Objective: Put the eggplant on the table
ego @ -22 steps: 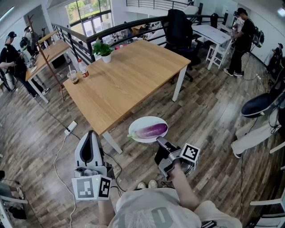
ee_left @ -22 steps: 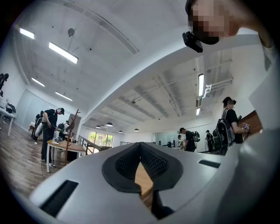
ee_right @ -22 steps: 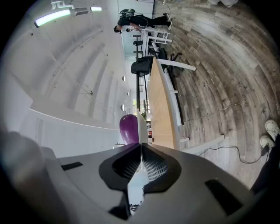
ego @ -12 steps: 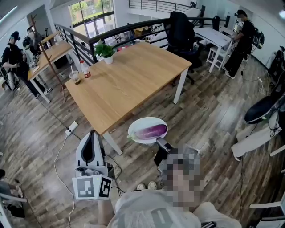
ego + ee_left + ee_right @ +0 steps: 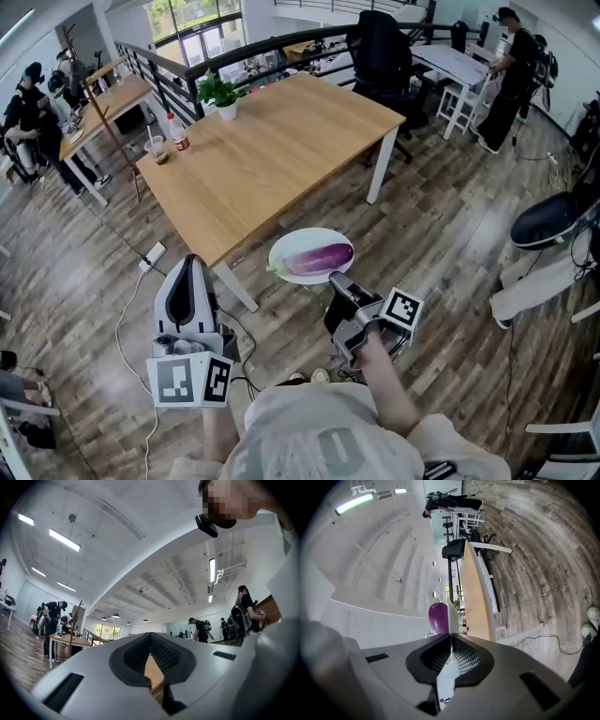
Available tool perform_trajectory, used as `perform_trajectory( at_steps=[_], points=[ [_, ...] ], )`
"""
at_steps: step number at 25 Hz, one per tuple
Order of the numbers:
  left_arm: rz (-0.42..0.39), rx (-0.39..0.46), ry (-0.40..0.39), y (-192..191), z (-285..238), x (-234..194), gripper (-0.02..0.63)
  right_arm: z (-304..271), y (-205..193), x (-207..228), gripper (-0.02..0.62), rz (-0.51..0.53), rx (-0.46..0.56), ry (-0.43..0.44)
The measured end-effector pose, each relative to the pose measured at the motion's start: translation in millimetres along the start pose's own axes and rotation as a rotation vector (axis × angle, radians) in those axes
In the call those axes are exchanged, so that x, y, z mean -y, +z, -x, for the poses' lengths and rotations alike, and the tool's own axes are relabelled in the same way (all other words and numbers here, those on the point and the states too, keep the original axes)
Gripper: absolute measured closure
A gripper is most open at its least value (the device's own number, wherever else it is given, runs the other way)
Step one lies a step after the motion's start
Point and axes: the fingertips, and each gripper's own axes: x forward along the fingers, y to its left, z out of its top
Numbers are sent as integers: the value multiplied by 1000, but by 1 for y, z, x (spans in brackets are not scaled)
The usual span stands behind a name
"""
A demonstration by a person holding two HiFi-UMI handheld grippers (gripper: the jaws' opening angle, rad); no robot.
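Note:
A purple eggplant (image 5: 319, 257) lies on a white plate (image 5: 289, 243), held level in the air just off the near corner of the wooden table (image 5: 272, 150). My right gripper (image 5: 336, 279) is shut on the plate's near rim. In the right gripper view the plate (image 5: 452, 616) runs edge-on between the pads, with the eggplant (image 5: 438, 618) to its left and the table (image 5: 474, 597) to its right. My left gripper (image 5: 190, 267) hangs lower left over the floor, jaws together with nothing in them. In the left gripper view its pads (image 5: 150, 637) meet, and a sliver of table (image 5: 152, 672) shows below.
A potted plant (image 5: 217, 94), a bottle (image 5: 175, 133) and a cup (image 5: 157, 150) stand along the table's far left edge. A black office chair (image 5: 380, 56) is behind the table. A power strip and cable (image 5: 153, 253) lie on the floor. People stand at desks far left and far right.
The plate with the eggplant stays clamped in my right gripper at about the same spot. The left gripper has hardly moved. Only the head view has shifted a little.

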Motion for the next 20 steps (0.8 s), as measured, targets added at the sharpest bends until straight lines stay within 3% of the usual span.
perform_trajectory(
  at_steps=[7,20],
  points=[
    [-2,-21,33,-9,10,13,597,15,9,9,569,1,-38,-26],
    [-30,-31,134,-16,-17,-23,597,-28,24,9,569,-12,-82,-27]
  ],
)
